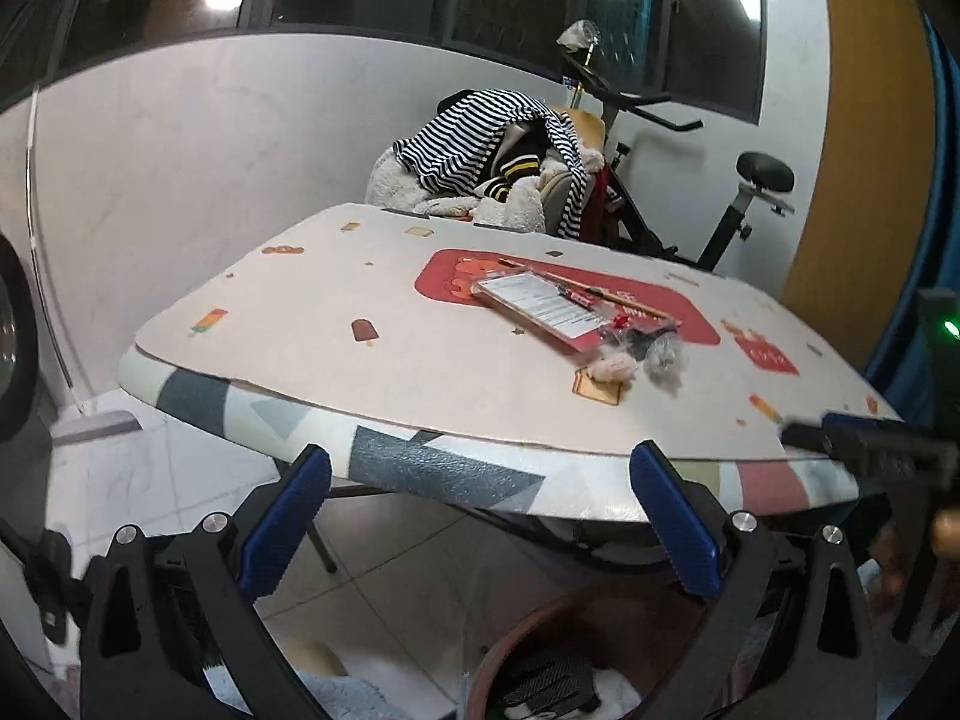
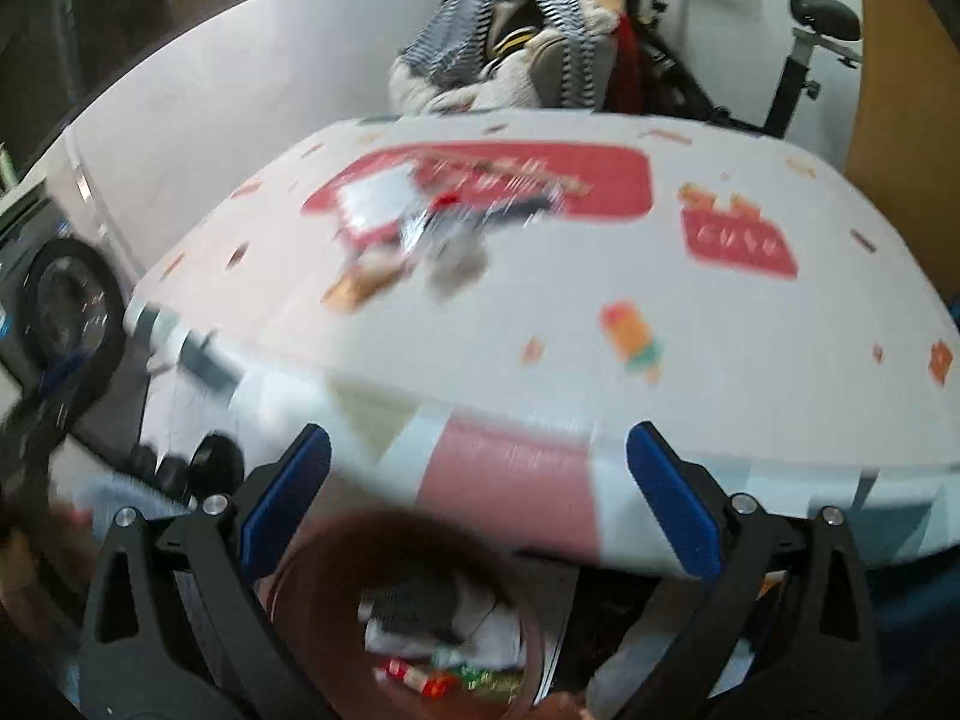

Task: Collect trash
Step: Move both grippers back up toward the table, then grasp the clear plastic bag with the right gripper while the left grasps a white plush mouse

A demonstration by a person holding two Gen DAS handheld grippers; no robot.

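Note:
A small pile of trash lies on the table (image 1: 420, 396): crumpled tissues (image 1: 612, 367), a clear plastic wrapper (image 1: 645, 341) and a red flat packet with a white label (image 1: 540, 303). The pile also shows, blurred, in the right wrist view (image 2: 444, 234). A brown round bin (image 2: 408, 612) stands on the floor below the table's near edge, with wrappers and white paper inside; its rim shows in the left wrist view (image 1: 540, 618). My left gripper (image 1: 480, 516) is open and empty, in front of the table edge. My right gripper (image 2: 480, 510) is open and empty, above the bin.
A chair heaped with striped and fleecy clothes (image 1: 498, 156) stands behind the table. An exercise bike (image 1: 720, 204) is at the back right. A washing machine (image 2: 60, 300) is at the left. A wooden panel (image 1: 864, 150) is at the right.

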